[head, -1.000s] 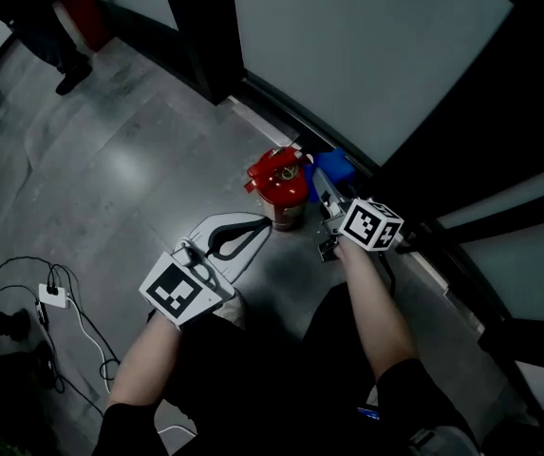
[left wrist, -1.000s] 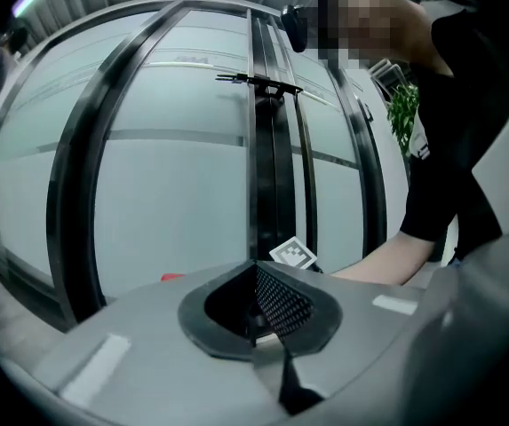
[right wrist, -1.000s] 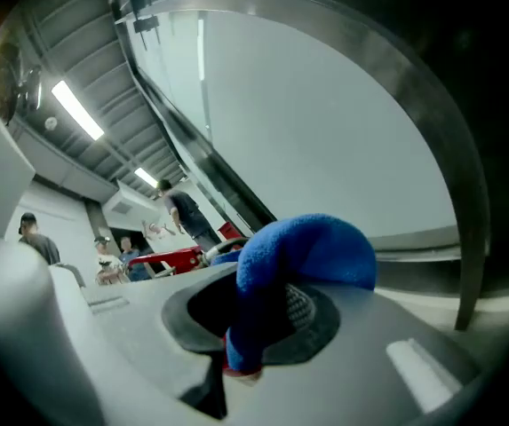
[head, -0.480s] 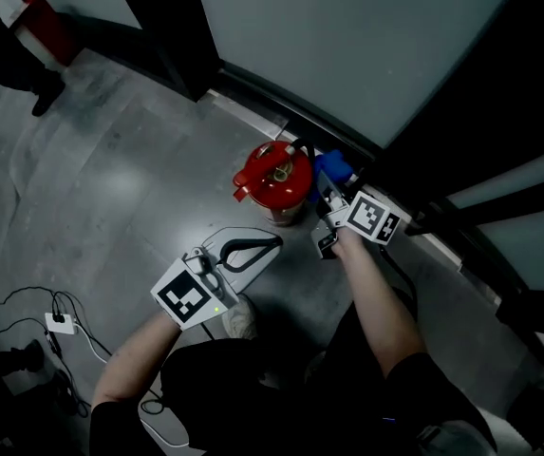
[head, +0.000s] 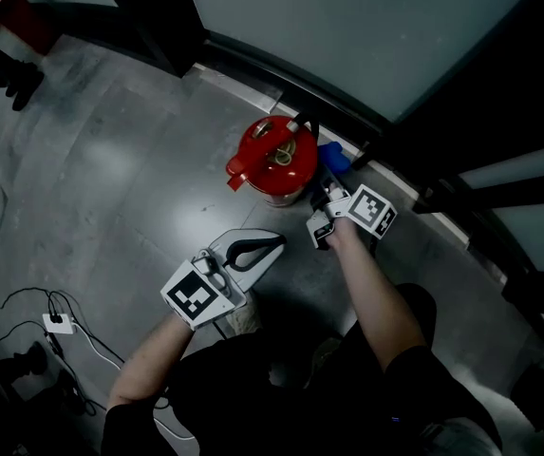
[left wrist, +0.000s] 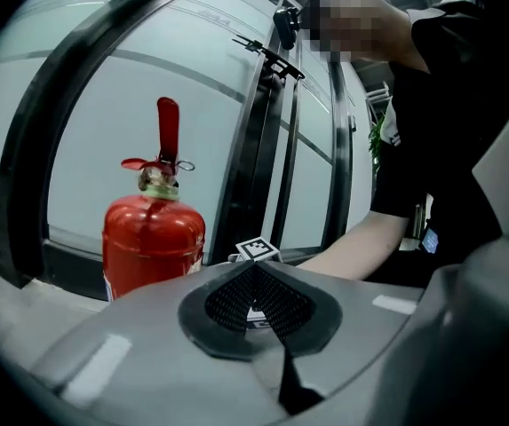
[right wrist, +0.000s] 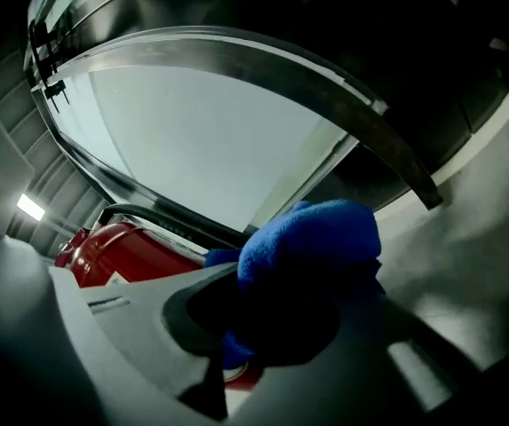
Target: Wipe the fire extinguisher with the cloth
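Backing off is the left hand-held gripper (head: 273, 244): a second ago its white jaw tips lay almost against the foot of the squat red metal fire extinguisher (head: 273, 158), and now they sit on its near side with a strip of bare floor between. Its own view shows the jaws together with nothing in them. Meanwhile the right hand-held gripper (head: 329, 186) has kept its place at the cylinder's right flank, jaws clamped on the bunched royal-blue fleecy cloth (right wrist: 312, 247). That cloth bulges out past the tips and, from overhead, sits just beside the red shell; whether it actually touches cannot be told. The head has also come further over the extinguisher, which is now seen nearly from the top. By my reading the wiping falls to the right side alone, and the stroke on the body is about to start or barely begun, with the left free to steady the cylinder if it rocks. The extinguisher stands upright on a smooth grey floor (head: 110, 179) with a dull sheen, tight against the foot of a pale glass wall (head: 328, 27) set in dark frames. Well apart at the near left, a small white adapter (head: 55, 323) lies on the floor with its thin cable trailing away.
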### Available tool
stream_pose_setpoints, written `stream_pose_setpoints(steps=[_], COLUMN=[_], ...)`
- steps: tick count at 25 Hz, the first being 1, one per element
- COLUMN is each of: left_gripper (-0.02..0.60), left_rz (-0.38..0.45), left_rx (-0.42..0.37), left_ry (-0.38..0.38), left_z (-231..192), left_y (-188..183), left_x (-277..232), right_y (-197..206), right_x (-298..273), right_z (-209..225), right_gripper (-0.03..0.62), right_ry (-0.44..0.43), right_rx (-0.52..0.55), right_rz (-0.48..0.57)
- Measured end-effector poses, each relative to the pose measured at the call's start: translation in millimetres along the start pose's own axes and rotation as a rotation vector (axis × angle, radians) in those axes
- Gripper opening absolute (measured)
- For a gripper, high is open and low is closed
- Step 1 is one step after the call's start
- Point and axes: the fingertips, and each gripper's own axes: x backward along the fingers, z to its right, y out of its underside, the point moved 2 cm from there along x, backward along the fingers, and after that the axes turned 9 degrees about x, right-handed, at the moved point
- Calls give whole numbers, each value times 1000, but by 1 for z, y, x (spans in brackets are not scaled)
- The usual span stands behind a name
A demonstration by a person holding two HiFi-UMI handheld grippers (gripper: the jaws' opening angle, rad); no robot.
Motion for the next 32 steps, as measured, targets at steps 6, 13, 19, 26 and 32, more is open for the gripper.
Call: stream_pose_setpoints(steps=[6, 13, 19, 26, 32], left_gripper=[6, 6, 6, 6, 6], left_rz=[14, -21, -38, -46, -61], left_rx=[58, 91, 106, 122, 119], left_ry=[-5, -26, -52, -48, -48], left_z=[-6, -6, -10, -7, -1], left_y=[15, 35, 42, 45, 50], left_x=[-3, 3, 10, 5, 0], right_y=[26, 55, 75, 93, 115], right_x=[1, -4, -5, -2, 13], right_z=[37, 80, 108, 119, 119], right_gripper=[58, 58, 58, 58, 58], right_ry=[65, 141, 220, 278, 273], right_rx=[-50, -171, -203, -85, -20], right_rz=[-7, 1, -27, -184, -313])
